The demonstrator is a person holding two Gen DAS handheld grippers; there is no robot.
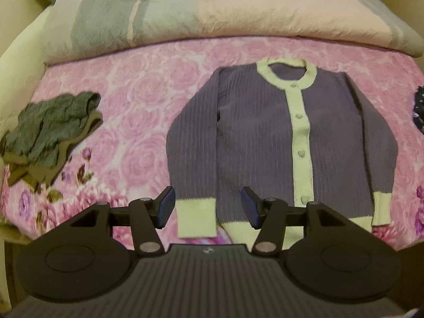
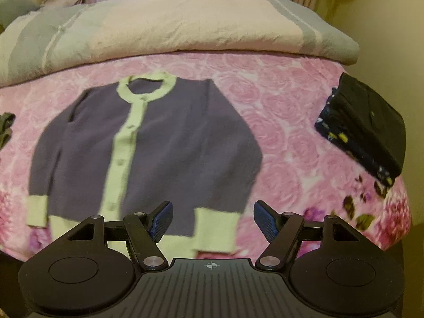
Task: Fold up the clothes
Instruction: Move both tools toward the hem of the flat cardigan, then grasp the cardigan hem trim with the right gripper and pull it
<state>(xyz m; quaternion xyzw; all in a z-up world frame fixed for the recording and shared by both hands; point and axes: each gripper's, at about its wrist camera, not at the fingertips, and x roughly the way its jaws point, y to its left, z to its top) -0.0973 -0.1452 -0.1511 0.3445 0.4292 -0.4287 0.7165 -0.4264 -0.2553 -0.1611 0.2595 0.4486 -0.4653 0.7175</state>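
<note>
The bed (image 2: 278, 122) carries a pink rose-print cover. A purple cardigan (image 1: 254, 137) with pale green trim lies flat on it, front up, buttoned, sleeves along its sides, collar toward the far end. A folded quilt (image 2: 185, 26) in cream and grey-green lies across the far end. A crumpled pile of green clothes (image 1: 50, 132) lies near one side edge. A folded stack of dark clothes (image 2: 368, 129) lies near the opposite edge, well apart from the cardigan.
</note>
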